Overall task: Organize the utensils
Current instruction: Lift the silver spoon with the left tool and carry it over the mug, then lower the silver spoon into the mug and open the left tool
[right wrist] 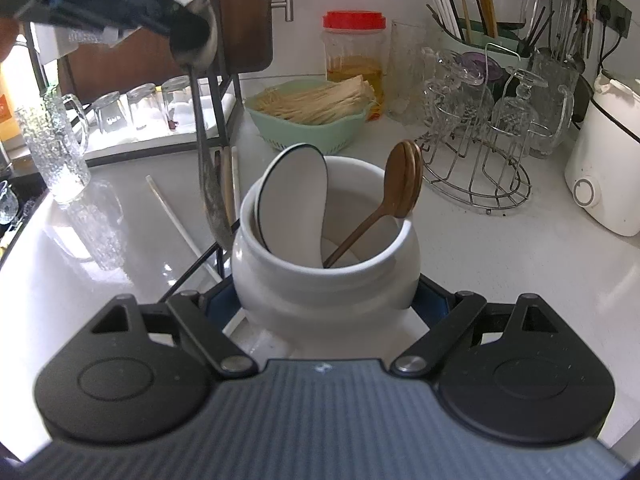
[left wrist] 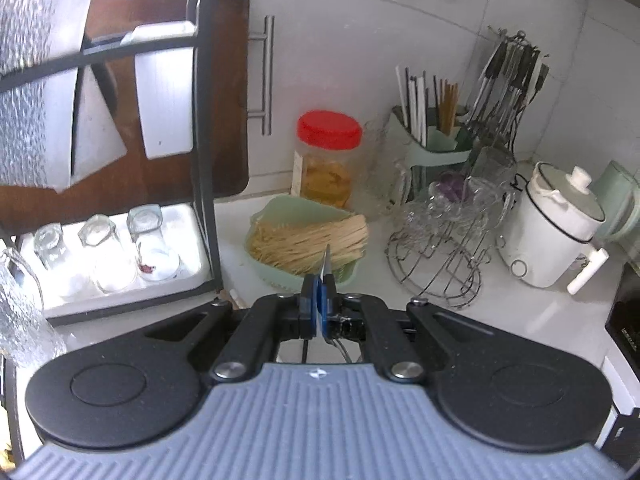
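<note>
Crock (right wrist: 324,276): white ceramic, upright on the desk (right wrist: 500,260), clamped at its belly between the pads of the right tongs (right wrist: 326,300). Holds a white spoon (right wrist: 294,196) with a dark rim, leaning left, and a wooden spoon (right wrist: 400,184), bowl up, leaning right.

Metal spoon (right wrist: 208,168): hangs bowl-down just left of the crock's rim, handle pinched in the left tongs (left wrist: 319,300), whose pads are pressed together on it. In the left wrist view only the handle tip (left wrist: 326,260) shows above the pads.

Loose on the desk, left of the crock: a white chopstick (right wrist: 176,216) lying flat; further sticks (right wrist: 230,184) behind the hanging spoon, detail unclear.

Behind the crock: green basket (right wrist: 312,128) of pale wooden sticks; jar (right wrist: 354,52) with red lid and yellow contents, touching or just behind the basket.

Right: wire rack (right wrist: 480,160) bearing upturned glass cups; green caddy (right wrist: 476,40) with chopsticks; hung utensils (right wrist: 568,16) on the wall; white cooker (right wrist: 608,168) at the edge.

Left: black frame rack (right wrist: 218,92) over a white tray (right wrist: 160,136) with upturned glasses; textured glass mug (right wrist: 56,144) near the desk's edge.
</note>
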`<control>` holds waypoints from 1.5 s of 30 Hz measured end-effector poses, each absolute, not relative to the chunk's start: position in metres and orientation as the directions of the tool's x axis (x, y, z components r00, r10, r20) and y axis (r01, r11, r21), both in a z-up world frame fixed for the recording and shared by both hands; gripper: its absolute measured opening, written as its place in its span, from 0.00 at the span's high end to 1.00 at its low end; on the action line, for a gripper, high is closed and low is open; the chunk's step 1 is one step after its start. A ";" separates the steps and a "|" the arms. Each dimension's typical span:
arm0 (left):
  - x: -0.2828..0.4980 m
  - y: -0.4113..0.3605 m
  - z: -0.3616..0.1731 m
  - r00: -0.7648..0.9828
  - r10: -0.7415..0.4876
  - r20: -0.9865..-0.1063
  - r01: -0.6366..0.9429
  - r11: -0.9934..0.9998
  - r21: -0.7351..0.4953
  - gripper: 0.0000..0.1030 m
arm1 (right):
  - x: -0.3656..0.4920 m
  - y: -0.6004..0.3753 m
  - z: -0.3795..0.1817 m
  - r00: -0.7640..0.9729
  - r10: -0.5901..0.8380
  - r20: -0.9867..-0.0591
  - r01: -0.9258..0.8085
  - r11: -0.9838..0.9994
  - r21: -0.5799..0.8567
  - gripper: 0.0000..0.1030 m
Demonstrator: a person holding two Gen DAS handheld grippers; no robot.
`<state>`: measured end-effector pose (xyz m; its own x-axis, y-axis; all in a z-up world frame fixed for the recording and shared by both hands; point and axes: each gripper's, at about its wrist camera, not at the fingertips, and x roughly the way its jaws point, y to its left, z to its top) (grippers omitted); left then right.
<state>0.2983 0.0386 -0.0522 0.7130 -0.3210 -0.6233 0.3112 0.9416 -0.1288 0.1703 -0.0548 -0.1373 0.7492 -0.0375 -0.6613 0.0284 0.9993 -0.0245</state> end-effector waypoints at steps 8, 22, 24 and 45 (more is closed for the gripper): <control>0.282 0.031 -0.019 0.732 -0.350 -0.584 0.338 0.931 -0.134 0.98 | 0.174 -0.055 -0.137 0.747 -0.027 -0.664 0.014 1.000 -0.025 0.12; 0.268 -0.009 0.008 0.715 -0.423 -0.556 0.446 0.889 -0.103 0.98 | 0.179 -0.057 -0.134 0.717 -0.007 -0.697 -0.013 1.000 -0.023 0.12; 0.267 -0.019 0.002 0.706 -0.430 -0.563 0.479 0.875 -0.066 0.98 | 0.180 -0.057 -0.133 0.716 -0.004 -0.698 -0.017 1.000 -0.023 0.12; 0.271 -0.028 -0.019 0.474 -0.405 -0.782 0.597 0.800 -0.053 0.97 | 0.186 -0.058 -0.134 0.724 0.010 -0.690 -0.036 0.999 -0.023 0.12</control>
